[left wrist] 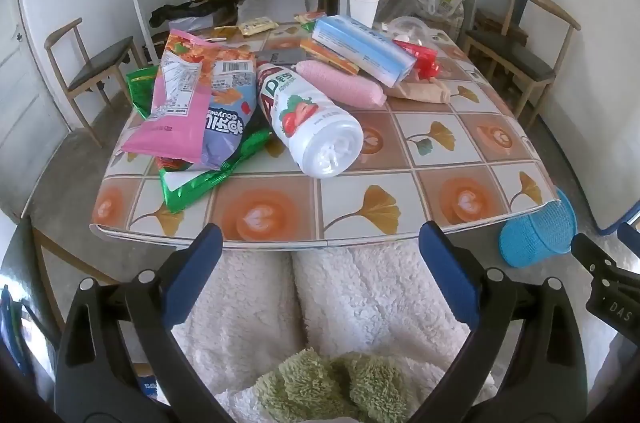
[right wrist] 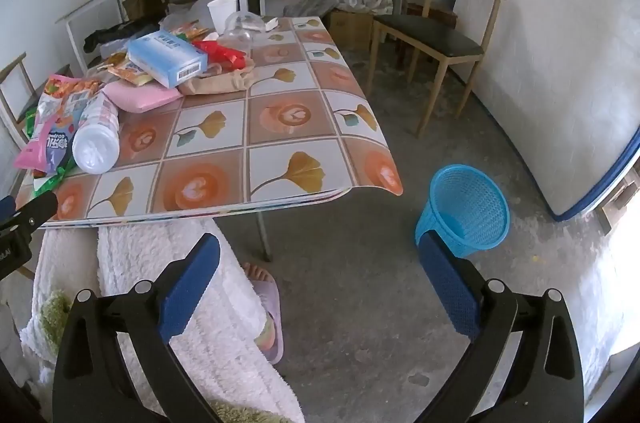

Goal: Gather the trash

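lying on its side on the desk [left wrist: 400, 179], a glossy white plastic bottle [left wrist: 310, 121] shows a strawberry picture and large "ad" letters, its ribbed base facing the camera. crinkly foil snack bags [left wrist: 200, 111], pink, purple and green, overlap just beside it, one bearing a barcode. behind lie a soft pink roll [left wrist: 344, 87] and a blue-white carton [left wrist: 360, 49] with a barcode. the desk wears a smooth cloth of tile squares with ginkgo leaves. a blue mesh plastic basket [right wrist: 466, 209] stands on the concrete floor. left tongs [left wrist: 320, 279] and right tongs [right wrist: 320, 283] hang spread wide, grasping nothing, above fluffy white trousers [left wrist: 340, 303].
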Motion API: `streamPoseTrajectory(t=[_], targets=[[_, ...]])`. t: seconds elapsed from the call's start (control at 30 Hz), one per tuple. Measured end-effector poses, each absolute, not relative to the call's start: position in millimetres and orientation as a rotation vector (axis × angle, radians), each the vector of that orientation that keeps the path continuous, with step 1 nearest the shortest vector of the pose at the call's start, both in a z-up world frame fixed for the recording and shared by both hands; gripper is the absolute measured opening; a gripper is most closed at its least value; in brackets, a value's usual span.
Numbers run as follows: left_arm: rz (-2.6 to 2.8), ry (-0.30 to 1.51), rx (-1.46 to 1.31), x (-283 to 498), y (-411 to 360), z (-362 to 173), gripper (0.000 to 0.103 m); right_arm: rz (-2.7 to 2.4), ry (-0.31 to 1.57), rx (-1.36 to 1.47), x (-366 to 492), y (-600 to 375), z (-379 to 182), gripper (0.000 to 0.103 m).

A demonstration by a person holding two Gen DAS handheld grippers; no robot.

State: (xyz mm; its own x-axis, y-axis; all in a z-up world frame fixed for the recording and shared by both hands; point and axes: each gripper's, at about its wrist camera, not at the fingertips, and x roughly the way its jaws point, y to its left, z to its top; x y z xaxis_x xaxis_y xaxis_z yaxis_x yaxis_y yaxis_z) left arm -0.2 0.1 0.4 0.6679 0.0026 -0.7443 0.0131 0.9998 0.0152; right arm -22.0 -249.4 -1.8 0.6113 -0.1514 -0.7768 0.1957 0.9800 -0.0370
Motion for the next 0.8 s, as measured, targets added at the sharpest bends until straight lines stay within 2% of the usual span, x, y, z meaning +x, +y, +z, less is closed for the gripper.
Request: streamPoseTrajectory(t=[0.8], targets=[[0.027,0.846,-0.032,5.2,13.8,1.3,0.095,-0.214,0.888,0.06,-28.7,-256.4,-2.5,0.097]])
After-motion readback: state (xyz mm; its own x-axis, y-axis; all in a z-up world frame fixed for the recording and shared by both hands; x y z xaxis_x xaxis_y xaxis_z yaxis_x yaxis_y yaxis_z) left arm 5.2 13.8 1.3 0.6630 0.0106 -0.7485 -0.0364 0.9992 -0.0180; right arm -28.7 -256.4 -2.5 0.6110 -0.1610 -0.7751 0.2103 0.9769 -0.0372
